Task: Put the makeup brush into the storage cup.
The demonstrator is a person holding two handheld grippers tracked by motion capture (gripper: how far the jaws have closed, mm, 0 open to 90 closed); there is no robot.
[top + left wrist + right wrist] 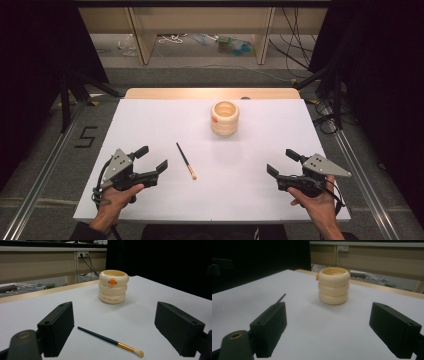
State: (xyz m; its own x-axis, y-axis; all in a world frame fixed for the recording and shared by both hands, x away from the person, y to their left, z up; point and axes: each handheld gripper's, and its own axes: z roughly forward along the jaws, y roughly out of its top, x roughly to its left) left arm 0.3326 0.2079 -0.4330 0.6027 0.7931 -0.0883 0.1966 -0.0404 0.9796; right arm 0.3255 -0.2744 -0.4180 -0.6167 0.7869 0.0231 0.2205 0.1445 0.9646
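The left gripper (152, 159) has its fingers (56, 326) spread wide with nothing between them, and the right gripper (281, 163) has its fingers (269, 327) spread and bare too; each rests near the front edge of the white desk (150, 120). A thin makeup brush (185, 160) lies flat just beside the left gripper, bristles toward the person. Farther back stands a cream ringed cup (224, 118), with open desk on every side.
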